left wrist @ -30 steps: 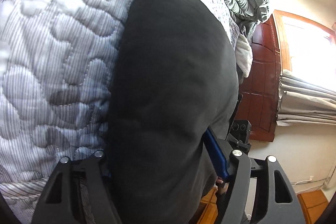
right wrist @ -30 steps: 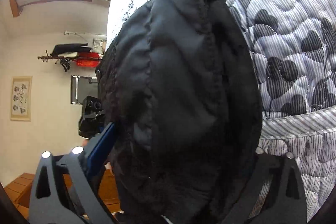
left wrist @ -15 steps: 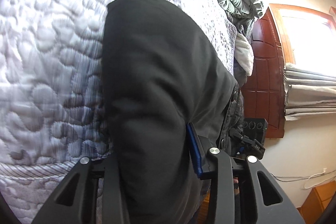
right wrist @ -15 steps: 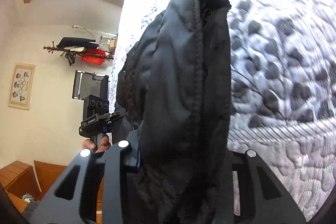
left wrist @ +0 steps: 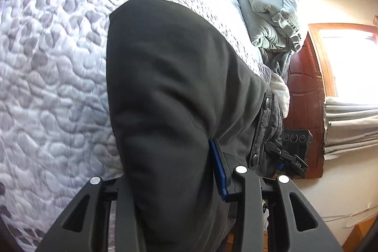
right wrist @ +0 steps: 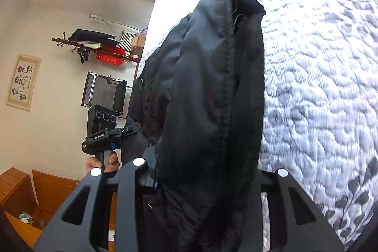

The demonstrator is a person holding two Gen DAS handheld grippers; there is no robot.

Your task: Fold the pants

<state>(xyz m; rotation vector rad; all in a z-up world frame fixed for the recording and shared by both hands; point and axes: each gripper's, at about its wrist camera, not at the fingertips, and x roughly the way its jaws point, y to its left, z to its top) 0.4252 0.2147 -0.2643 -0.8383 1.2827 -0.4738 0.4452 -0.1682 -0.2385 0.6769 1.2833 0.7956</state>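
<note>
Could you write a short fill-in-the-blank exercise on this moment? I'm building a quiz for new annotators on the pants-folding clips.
1. Each gripper is shut on the black ____.
2. Behind the pants lies a quilted ____ with a grey heart pattern.
3. In the right wrist view, the left gripper is held by a bare ____.
4. In the left wrist view, pale green bedding is piled near a dark wooden ____.

Missing words: pants; bedspread; hand; door
</note>
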